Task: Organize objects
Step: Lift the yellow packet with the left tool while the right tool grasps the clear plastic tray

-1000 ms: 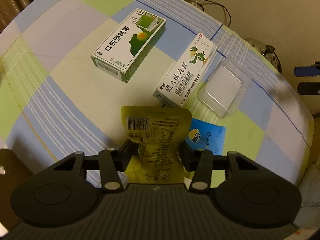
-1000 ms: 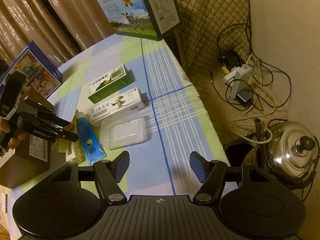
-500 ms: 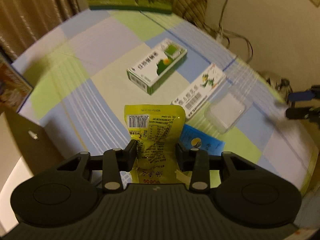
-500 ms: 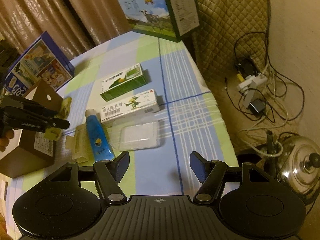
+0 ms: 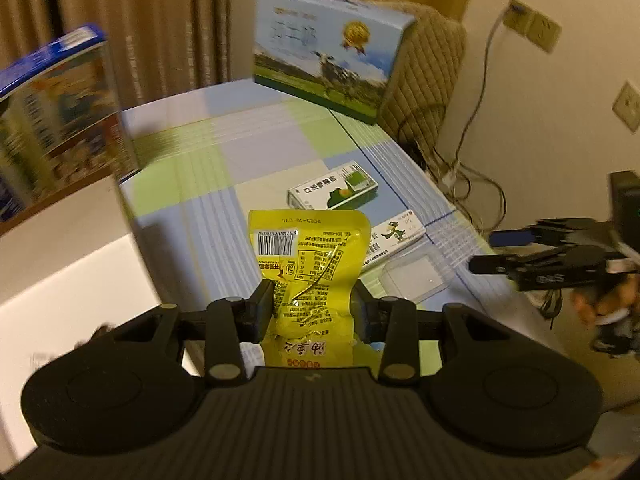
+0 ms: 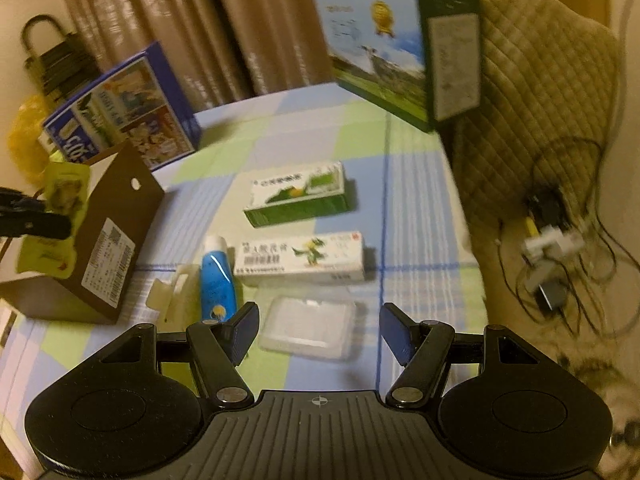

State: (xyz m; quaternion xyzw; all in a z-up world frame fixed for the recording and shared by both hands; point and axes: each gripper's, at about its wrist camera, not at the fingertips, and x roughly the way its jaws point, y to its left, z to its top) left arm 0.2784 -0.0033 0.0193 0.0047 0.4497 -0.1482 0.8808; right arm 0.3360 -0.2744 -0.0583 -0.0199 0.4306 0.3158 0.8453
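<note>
My left gripper (image 5: pixel 312 310) is shut on a yellow snack packet (image 5: pixel 310 256), held in the air beside an open brown cardboard box (image 5: pixel 72 256). The right wrist view shows the same packet (image 6: pixel 60 200) at the rim of that box (image 6: pixel 108 232). On the checked tablecloth lie a green medicine box (image 6: pixel 298 194), a white box with a green dragon (image 6: pixel 300 258), a blue tube (image 6: pixel 216 280) and a clear plastic tray (image 6: pixel 310 326). My right gripper (image 6: pixel 320 334) is open, low over the clear tray, with nothing between its fingers.
A large milk carton box (image 6: pixel 400 48) stands at the table's far end, and a blue picture box (image 6: pixel 120 112) stands behind the brown one. A cream cardboard piece (image 6: pixel 172 292) lies by the tube. Cables and a power strip (image 6: pixel 548 240) lie off the right edge.
My left gripper has lifted the yellow packet off the table and carried it left to the brown box. The right gripper has come down closer to the clear tray.
</note>
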